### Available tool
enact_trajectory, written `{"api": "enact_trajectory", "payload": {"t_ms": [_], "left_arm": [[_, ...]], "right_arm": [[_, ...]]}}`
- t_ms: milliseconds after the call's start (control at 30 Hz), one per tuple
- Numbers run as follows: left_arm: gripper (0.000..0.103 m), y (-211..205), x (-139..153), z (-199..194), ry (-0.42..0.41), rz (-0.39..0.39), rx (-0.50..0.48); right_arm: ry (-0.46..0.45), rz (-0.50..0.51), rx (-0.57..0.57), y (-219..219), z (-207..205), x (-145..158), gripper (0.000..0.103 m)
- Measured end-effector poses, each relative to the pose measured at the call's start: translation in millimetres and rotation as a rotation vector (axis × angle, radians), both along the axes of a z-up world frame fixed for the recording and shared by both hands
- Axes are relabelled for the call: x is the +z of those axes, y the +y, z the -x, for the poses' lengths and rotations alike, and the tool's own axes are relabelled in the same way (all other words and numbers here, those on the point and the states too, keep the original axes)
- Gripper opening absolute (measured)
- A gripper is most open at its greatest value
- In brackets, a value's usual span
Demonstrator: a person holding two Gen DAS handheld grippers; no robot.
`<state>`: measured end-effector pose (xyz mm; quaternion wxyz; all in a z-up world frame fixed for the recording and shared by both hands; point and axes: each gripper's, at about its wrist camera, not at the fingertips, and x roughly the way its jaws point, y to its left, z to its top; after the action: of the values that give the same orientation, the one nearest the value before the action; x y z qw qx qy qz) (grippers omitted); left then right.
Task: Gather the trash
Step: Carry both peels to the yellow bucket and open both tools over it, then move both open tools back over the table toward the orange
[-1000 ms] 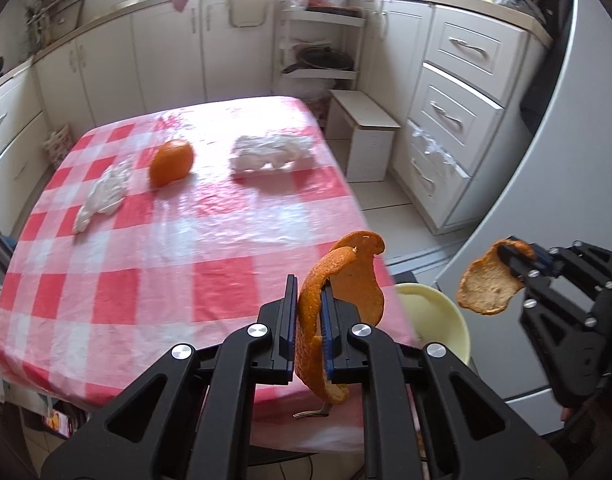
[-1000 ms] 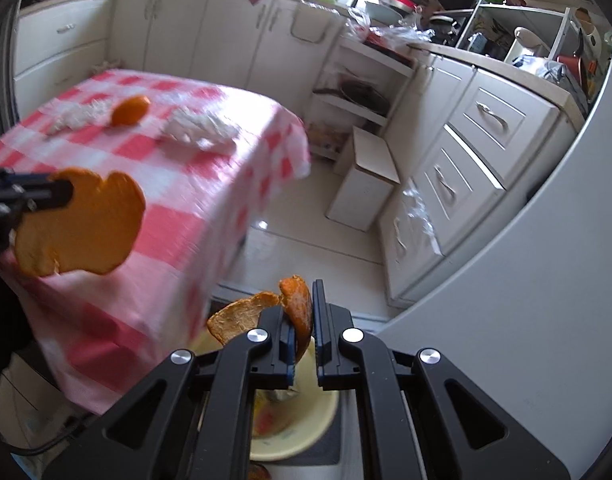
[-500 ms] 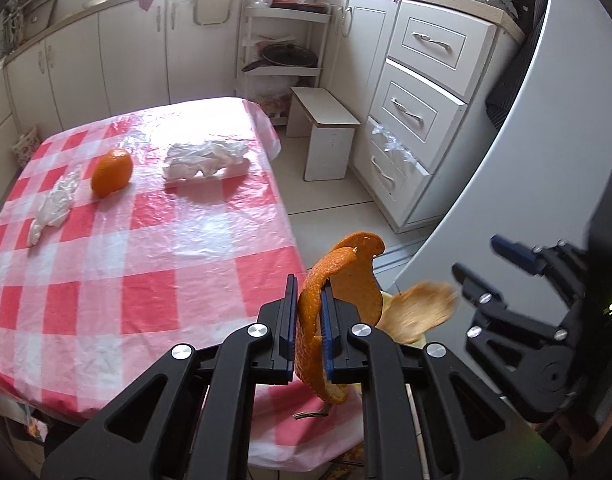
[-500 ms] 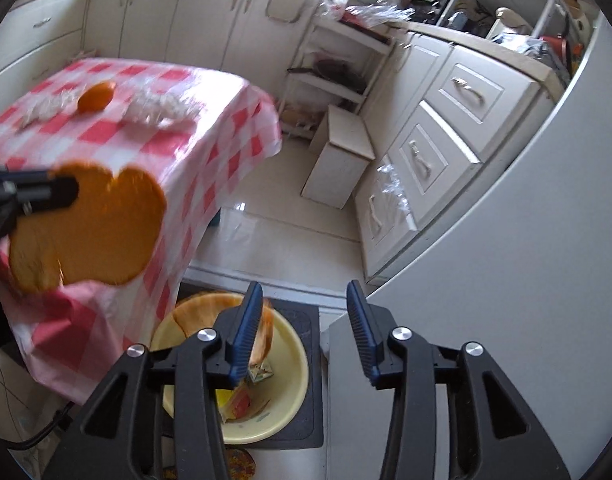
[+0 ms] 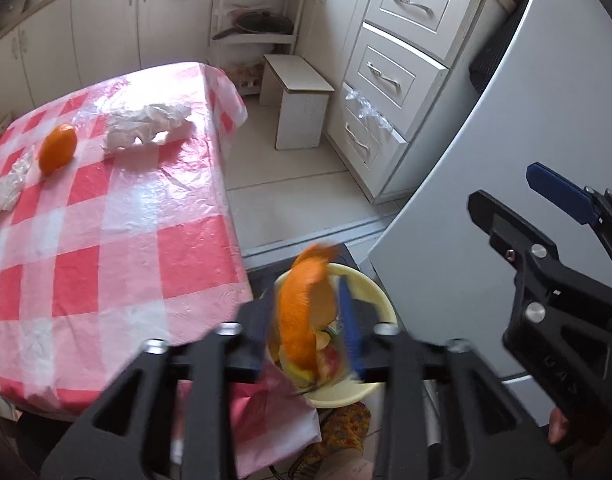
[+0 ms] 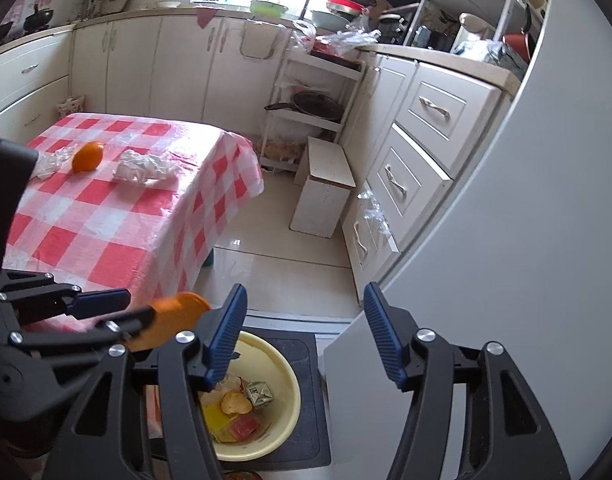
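My left gripper (image 5: 307,322) is open above the yellow trash bowl (image 5: 379,292), and a curled orange peel (image 5: 306,304) hangs loose between its blurred fingers. In the right wrist view the same peel (image 6: 174,320) shows at the left gripper's tips. My right gripper (image 6: 302,336) is open and empty over the bowl (image 6: 286,380), which holds scraps and wrappers. On the red checked table a whole orange (image 5: 58,154) lies beside crumpled white tissues (image 5: 146,130).
A second crumpled tissue (image 5: 4,192) lies at the table's left edge. A white fridge wall (image 5: 465,248) stands right of the bowl. A small white stool (image 6: 325,188) and drawers (image 6: 405,168) stand beyond on the tiled floor.
My right gripper opened and dropped its peel into the bowl. My left gripper moved right over the bowl and its jaws have opened around the orange peel.
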<state>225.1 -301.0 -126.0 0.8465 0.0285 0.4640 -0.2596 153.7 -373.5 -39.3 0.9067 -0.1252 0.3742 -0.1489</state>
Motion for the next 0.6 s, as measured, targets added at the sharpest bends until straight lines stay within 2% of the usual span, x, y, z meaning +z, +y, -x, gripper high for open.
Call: {"api": "enact_trajectory", "payload": {"t_ms": [33,300,467,600], "left_arm": [[0.045,3.6,1.6,1.0,-0.012,0.0,0.013],[0.048,36.5,6.3,-7.2,0.003,0.024,0.081],[0.052,60.0,5.5,-9.8,0.005,0.022,0.129],[0.059,88.1,2.0,-13.2,0.004,0.014,0.19]], "right_arm": [[-0.001,0.003,0.007,1.7,-0.3,0.5,0.061],[-0.017,0.025,0.055,19.3,-5.3,4.8,0.065],[-0.01,0.002,0.064,23.2,-9.5,2.3,0.065],[-0.016,0.004,0.104,37.9,-12.2,0.4,0.065]]}}
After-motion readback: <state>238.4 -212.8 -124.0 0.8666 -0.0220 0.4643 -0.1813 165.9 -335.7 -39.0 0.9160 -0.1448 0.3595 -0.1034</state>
